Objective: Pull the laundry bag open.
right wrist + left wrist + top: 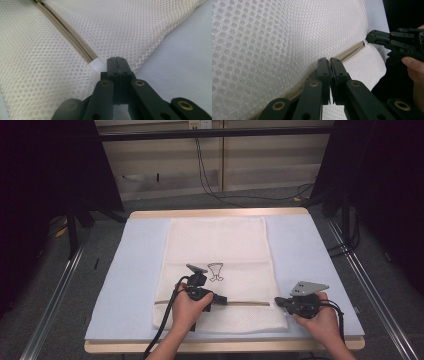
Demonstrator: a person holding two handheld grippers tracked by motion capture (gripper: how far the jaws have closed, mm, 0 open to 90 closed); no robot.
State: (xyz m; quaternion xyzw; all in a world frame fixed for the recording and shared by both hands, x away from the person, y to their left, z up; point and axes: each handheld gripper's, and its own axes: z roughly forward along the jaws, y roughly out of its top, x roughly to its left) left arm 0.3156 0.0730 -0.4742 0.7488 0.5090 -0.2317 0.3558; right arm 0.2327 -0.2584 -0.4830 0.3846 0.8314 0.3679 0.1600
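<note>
A white mesh bag [220, 245] lies flat on a pale blue mat [140, 270], with a small black drawing printed near its middle. A tan zipper [247, 303] runs across its near end. My left gripper [222, 299] lies on the bag pointing right. In the left gripper view its jaws [329, 62] are pressed together right on the zipper [352, 51], and their tips hide what they pinch. My right gripper [277, 302] sits at the bag's right edge. It is shut [116, 60] on the mesh beside the white tab [96, 65] that ends the zipper [67, 32].
The mat covers a wooden table [220, 212] with bare blue strips left and right of the bag. Metal rails [55, 295] run along the floor on both sides. Cables [210, 180] hang beyond the far edge.
</note>
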